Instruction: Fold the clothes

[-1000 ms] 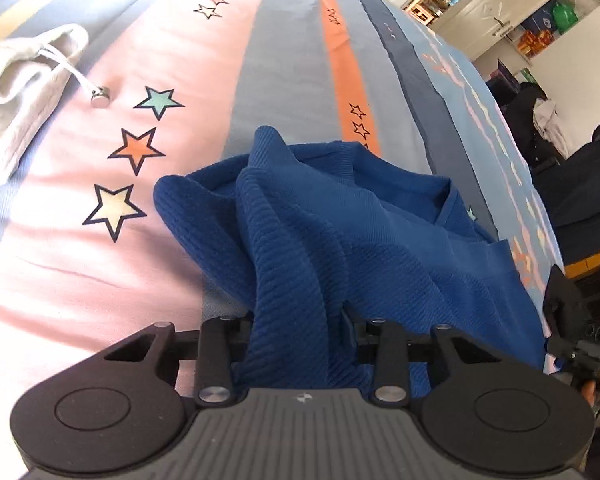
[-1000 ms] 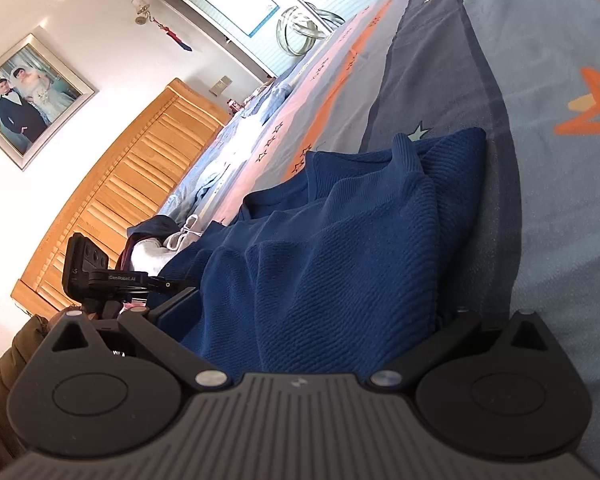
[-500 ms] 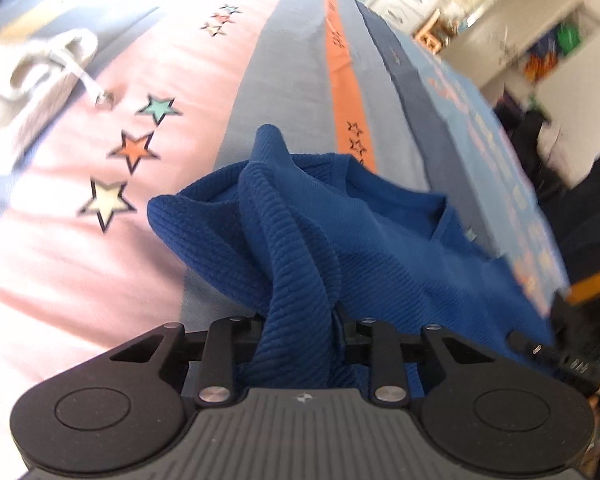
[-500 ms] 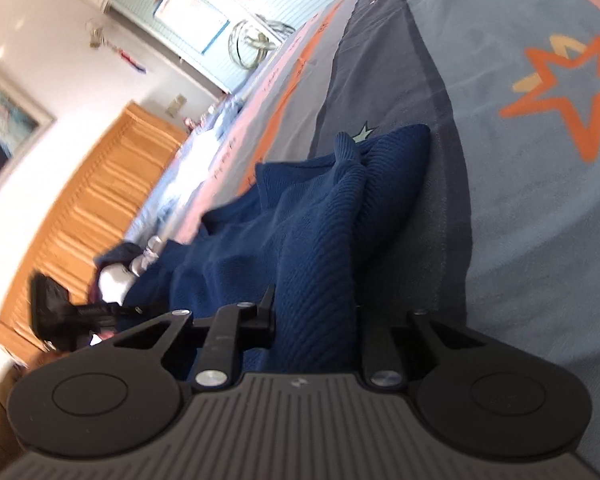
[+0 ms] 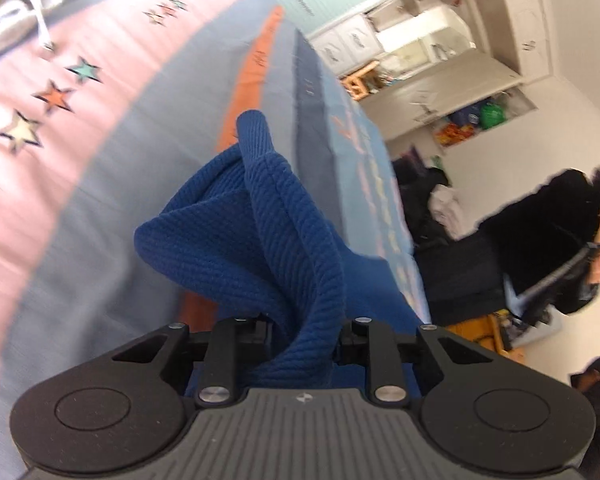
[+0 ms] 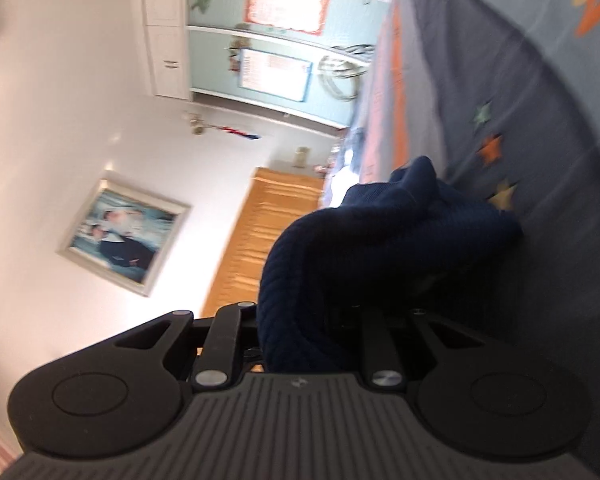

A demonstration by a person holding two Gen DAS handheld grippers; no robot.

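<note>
Both grippers clamp the blue sweater (image 5: 260, 240)

Your left gripper (image 5: 304, 328) and right gripper (image 6: 308, 332) pinch bunched cloth; it could slip loose.

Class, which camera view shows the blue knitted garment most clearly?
The left wrist view: the blue garment is brightly lit, its ribbing sharp, clamped in the left gripper. In the right wrist view, it appears dark and shadowed.

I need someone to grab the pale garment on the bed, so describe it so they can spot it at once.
On the striped star-print bedspread, follow the pink band past the three stars. There lies the off-white drawstring garment, pale and corded, unlike the ribbed dark blue sweater.
</note>
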